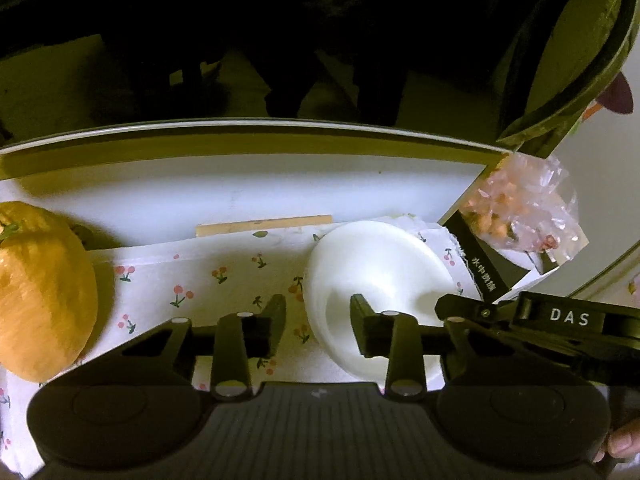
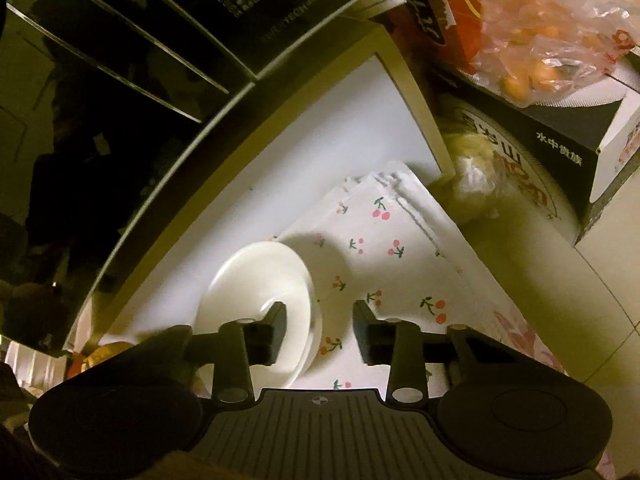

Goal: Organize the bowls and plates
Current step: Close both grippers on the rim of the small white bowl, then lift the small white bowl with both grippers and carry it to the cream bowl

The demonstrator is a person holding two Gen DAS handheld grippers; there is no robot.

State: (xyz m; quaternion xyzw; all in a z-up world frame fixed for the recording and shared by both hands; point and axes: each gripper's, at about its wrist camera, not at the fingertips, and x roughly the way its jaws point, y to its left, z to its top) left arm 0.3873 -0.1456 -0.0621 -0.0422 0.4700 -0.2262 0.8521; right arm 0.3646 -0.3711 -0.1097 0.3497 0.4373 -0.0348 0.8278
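Note:
A stack of white plates lies on a cherry-print cloth. My left gripper is open, its jaws straddling the stack's left rim from above. The right gripper's black body shows at the right in the left wrist view. In the right wrist view the same stack sits at lower left. My right gripper is open, its jaws either side of the stack's right rim, over the cloth. I cannot tell whether any finger touches the plates.
A large orange fruit lies at the left on the cloth. A black box with a plastic bag of small orange fruits stands at the right. The white table's far edge runs behind. Boxes crowd the right.

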